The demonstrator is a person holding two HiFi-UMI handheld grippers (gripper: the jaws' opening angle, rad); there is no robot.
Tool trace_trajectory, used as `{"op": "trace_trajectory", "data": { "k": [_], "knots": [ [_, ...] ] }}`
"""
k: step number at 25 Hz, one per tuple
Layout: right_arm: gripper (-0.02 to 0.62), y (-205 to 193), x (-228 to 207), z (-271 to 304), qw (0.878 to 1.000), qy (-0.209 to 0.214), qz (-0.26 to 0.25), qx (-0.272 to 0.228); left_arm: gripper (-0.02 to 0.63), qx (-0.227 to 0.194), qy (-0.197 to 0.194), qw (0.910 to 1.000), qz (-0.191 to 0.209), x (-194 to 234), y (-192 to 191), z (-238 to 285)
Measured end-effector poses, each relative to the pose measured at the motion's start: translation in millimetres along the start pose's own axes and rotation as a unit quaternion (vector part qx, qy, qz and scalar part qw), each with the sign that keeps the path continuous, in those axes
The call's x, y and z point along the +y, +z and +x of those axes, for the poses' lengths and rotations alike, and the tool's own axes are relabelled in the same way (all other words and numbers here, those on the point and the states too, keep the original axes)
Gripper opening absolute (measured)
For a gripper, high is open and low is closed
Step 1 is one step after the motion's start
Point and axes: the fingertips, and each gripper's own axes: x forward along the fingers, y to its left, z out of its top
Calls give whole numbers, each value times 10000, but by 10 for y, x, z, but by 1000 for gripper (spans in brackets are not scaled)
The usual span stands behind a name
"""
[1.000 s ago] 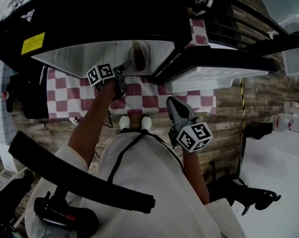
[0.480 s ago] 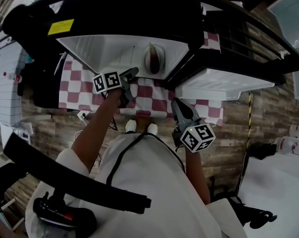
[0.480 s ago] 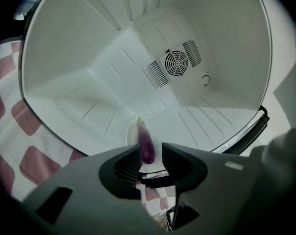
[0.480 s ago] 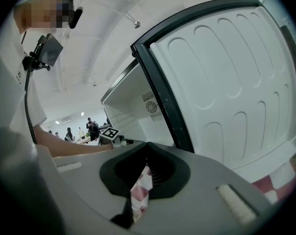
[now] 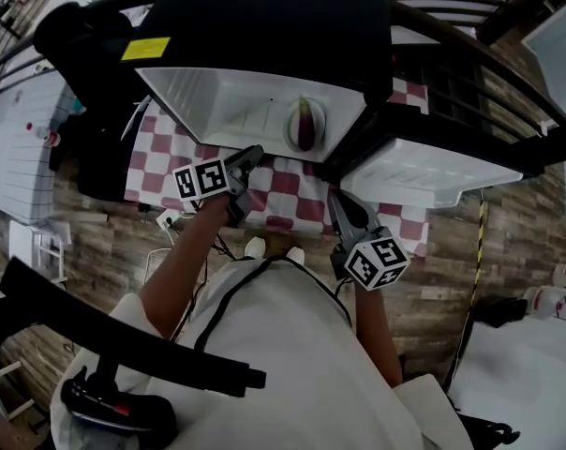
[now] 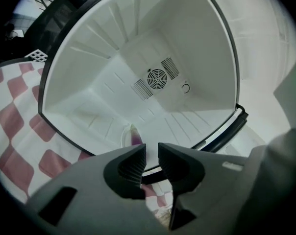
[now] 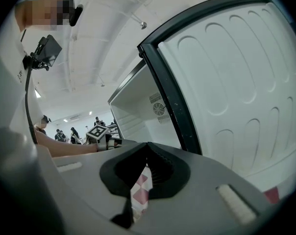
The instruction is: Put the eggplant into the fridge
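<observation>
On the left, my left gripper [image 5: 249,157] is backing out of the open fridge [image 5: 217,101]. A moment ago its fingers were spread wide right beside the plate [image 5: 290,135]. Now they are hanging outside the opening, over the red-and-white checkered cloth [image 5: 158,156], and they are closing, with only a narrow gap remaining and nothing between them. Looking along them in the left gripper view, I am seeing the eggplant [image 6: 136,136] lying on its white plate on the fridge floor, beyond my fingertips and apart from them. Further right in the head view, the eggplant [image 5: 305,127] is sitting on that plate near the front edge of the compartment, free of both grippers, so I am judging the placing itself as done and the open door as what is still waiting. My right gripper [image 5: 339,202] is hovering to the right of the eggplant, in front of the fridge, its fingers pressed together on nothing, tip against tip in the right gripper view. At the far right the door [image 5: 424,172] is standing wide open, its moulded white lining facing me. Counting it all: one fridge, one door, one plate, one eggplant, one checkered cloth and two grippers, both empty.
</observation>
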Motion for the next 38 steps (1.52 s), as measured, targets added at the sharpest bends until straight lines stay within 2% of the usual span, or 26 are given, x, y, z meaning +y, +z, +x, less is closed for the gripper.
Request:
{"op": "trace_trajectory", "data": {
  "k": [4,10,15,22,29,35,38],
  "knots": [
    [8,34,29,-12,9999,91,-48,-8,59,-63,61,9994,332,-123,-23,-194],
    [8,89,65,-20,9997,207,-106,-36,31,-342,7,9984,454,-299,8,-405],
    [8,145,87,2,9995,271,-178,-38,7,-405,45,9968,683,-393,25,-502],
    [8,209,121,12,9993,286,-238,-86,6,-456,20,9957,804,-441,32,-608],
    [8,225,123,23,9993,254,-262,-82,6,-291,-37,9903,1355,-553,-38,-619],
    [6,238,150,16,9989,227,-401,-96,6,-122,-297,9802,1953,-764,-143,-592],
    [6,224,125,18,9990,168,-396,-79,6,-87,-366,9794,1984,-770,-156,-528]
  ]
}}
